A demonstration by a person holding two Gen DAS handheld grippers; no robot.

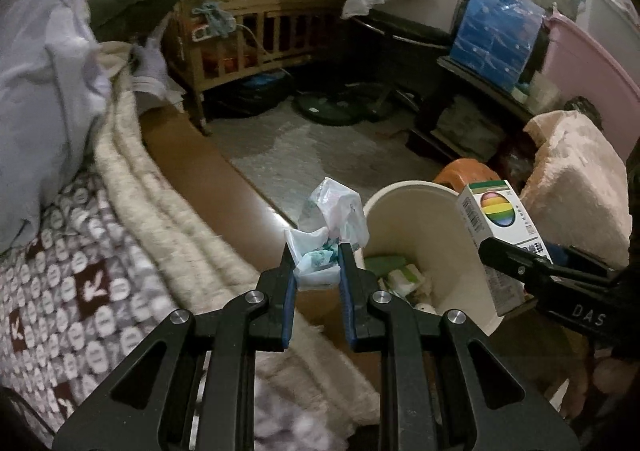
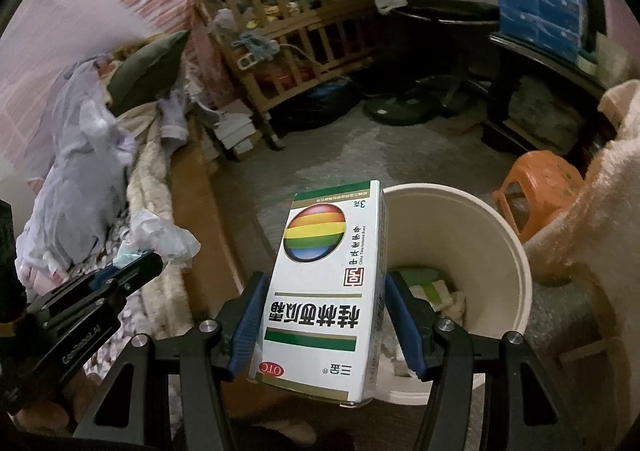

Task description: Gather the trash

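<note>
Over the bin (image 2: 460, 251) at one o'clock, I am gripping a box (image 2: 320, 291) in my right tongs (image 2: 324, 315) and a crumpled bag (image 1: 328, 235) in my left tongs (image 1: 316, 267); centring before releasing seems best.

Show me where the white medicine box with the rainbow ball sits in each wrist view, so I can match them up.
Left wrist: the medicine box is at the right, clamped in the right hand-held gripper, above the bin's right rim.
Right wrist: the medicine box fills the lower centre, between the blue pads.
Shared landmark: the cream trash bin, just beyond the box.

Stool (image 2: 538, 187) behind bin (image 2: 516, 251)
</note>
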